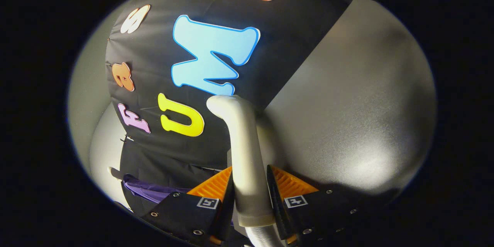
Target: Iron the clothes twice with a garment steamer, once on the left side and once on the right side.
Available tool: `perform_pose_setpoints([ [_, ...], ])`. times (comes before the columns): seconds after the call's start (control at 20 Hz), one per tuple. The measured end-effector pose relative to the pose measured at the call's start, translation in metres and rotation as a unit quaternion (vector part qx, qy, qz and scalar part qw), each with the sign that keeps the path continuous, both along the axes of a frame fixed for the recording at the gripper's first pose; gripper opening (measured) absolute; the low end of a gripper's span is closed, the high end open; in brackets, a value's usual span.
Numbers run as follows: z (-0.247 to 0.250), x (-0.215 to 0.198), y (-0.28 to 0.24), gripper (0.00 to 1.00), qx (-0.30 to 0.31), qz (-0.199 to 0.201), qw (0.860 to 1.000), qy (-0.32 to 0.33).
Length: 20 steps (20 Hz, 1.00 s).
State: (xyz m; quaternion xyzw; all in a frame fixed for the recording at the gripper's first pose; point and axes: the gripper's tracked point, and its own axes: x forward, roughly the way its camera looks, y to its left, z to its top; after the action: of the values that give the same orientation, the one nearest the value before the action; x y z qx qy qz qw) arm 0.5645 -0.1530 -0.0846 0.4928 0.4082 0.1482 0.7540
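My gripper (250, 189) is shut on the white handle of the garment steamer (245, 150), both fingers pressing its sides. The handle runs up between the fingers and bends over at its top, in front of the black cloth wall. Its hose (262, 237) leaves the handle's base below the fingers. A purple garment (148, 190) shows as a small patch low down, beside and beyond the left finger (212, 189), next to a white hanger tip (114, 172). Most of the garment is hidden.
The black cloth wall (162, 65) stands ahead and to the left of the steamer. A plain grey wall panel (355, 104) rises to the right of it, beyond the right finger (287, 187).
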Motion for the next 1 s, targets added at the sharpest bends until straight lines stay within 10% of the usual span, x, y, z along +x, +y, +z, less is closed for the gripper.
perform_pose_setpoints([
  [0.4, 0.017, -0.016, 0.014, 0.32, -0.058, 0.012, 0.997, -0.045],
  [1.0, 0.061, -0.15, 0.085, 0.31, -0.142, -0.008, 0.984, -0.105],
])
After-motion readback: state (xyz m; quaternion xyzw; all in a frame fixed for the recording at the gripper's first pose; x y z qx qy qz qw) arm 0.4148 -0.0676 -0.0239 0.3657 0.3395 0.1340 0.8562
